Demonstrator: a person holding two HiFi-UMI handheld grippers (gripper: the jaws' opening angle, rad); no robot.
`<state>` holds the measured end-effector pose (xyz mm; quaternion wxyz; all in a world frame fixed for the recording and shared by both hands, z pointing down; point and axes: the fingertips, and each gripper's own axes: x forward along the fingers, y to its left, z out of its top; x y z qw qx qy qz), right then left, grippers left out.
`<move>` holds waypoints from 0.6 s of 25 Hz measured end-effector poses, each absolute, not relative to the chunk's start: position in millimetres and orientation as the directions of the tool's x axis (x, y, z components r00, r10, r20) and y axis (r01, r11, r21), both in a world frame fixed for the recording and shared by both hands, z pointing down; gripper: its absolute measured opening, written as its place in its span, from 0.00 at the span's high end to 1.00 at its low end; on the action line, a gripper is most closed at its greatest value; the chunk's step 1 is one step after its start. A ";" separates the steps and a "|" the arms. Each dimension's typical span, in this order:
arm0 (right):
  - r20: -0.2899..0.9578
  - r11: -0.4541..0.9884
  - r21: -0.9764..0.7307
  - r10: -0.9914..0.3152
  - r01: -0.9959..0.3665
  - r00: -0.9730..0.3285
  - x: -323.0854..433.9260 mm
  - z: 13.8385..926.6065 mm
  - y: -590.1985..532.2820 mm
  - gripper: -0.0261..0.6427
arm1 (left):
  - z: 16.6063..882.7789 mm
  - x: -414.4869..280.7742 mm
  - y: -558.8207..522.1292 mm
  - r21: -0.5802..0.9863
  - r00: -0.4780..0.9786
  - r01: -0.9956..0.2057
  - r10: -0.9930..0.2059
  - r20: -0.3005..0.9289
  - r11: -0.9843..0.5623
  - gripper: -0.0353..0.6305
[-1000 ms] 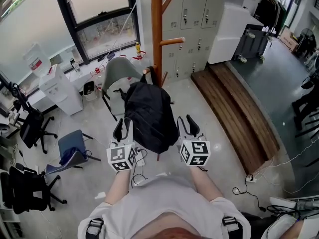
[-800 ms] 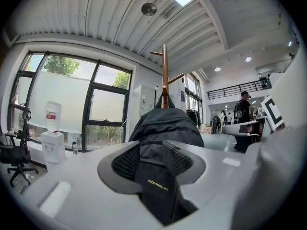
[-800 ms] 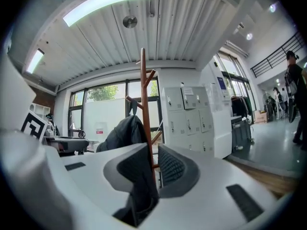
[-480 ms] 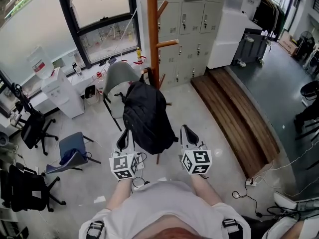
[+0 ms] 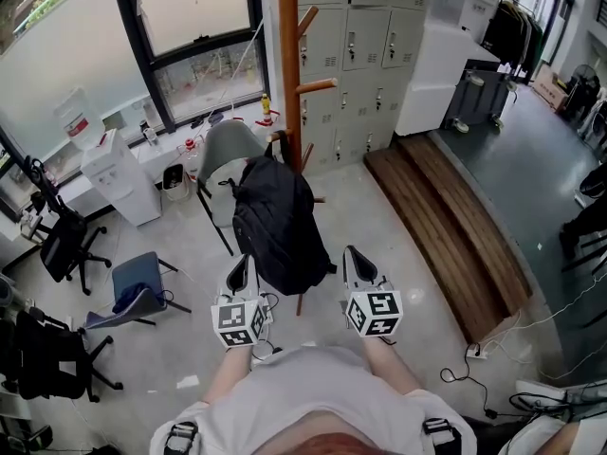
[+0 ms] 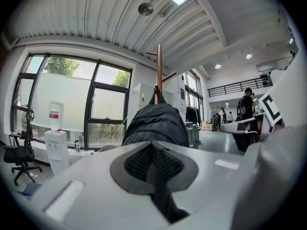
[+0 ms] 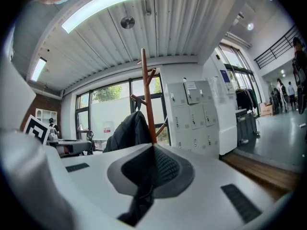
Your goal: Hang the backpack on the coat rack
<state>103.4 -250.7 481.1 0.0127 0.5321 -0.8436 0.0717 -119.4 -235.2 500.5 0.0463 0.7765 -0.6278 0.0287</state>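
— Both pairs of jaws closed?
— Just now, on nothing: left gripper (image 5: 239, 273) and right gripper (image 5: 357, 263) sit drawn back, apart from the black fabric backpack (image 5: 277, 226).
— Where's it?
— Hanging on the orange wooden coat rack (image 5: 289, 74); task looks done.

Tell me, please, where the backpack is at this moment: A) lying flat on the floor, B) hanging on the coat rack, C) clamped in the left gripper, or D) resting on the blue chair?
B: the backpack hangs by its top loop from the coat rack, as both gripper views also show.
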 end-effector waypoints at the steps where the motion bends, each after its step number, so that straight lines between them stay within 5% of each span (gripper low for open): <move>1: 0.098 0.424 -0.110 -0.895 -0.899 -0.434 103.5 481.7 -250.7 0.95 | 500.9 -119.3 -234.8 0.036 0.210 -0.978 -0.972 0.104 -0.207 0.93; 15: 0.098 0.416 -0.131 -0.898 -0.900 -0.429 102.3 486.4 -255.0 0.95 | 496.6 -126.4 -236.4 0.037 0.195 -0.981 -0.976 0.100 -0.192 0.93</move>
